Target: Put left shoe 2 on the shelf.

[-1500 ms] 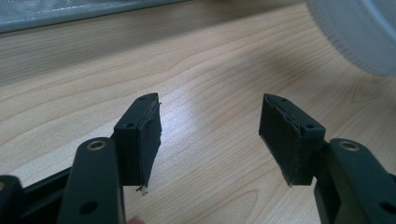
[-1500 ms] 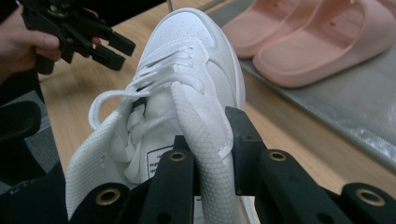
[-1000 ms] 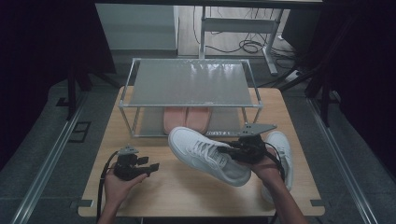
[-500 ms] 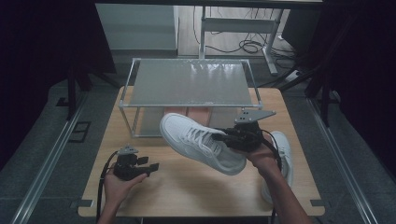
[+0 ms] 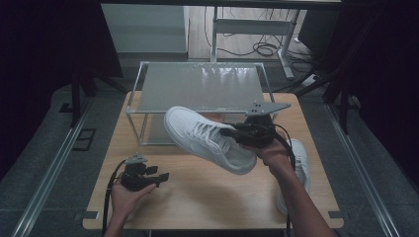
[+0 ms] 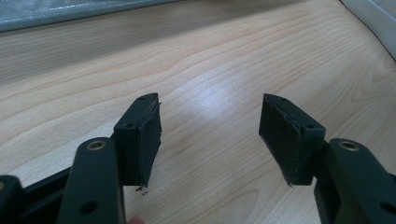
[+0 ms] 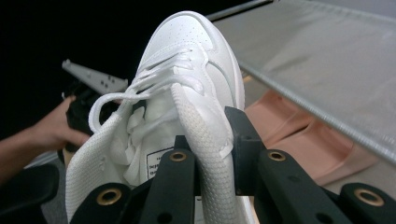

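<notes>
A white lace-up sneaker point(image 5: 207, 138) hangs in the air, toe toward the rack, just in front of the shelf. My right gripper point(image 5: 231, 133) is shut on its knit collar wall; in the right gripper view the jaws point(image 7: 212, 135) pinch that wall of the sneaker point(image 7: 191, 46), one inside and one outside. A second white sneaker point(image 5: 299, 158) lies on the table under my right forearm. My left gripper point(image 5: 160, 176) rests low at the table's front left, open, with bare wood between its jaws point(image 6: 210, 107).
A metal rack with a grey mesh shelf point(image 5: 197, 86) stands at the back of the wooden table point(image 5: 197, 202). Pink footwear point(image 7: 303, 135) lies under the shelf. The other hand with its gripper point(image 7: 88, 93) shows beyond the sneaker.
My right gripper has lifted the sneaker up and toward the rack, off the table. The left gripper has stayed where it was.
</notes>
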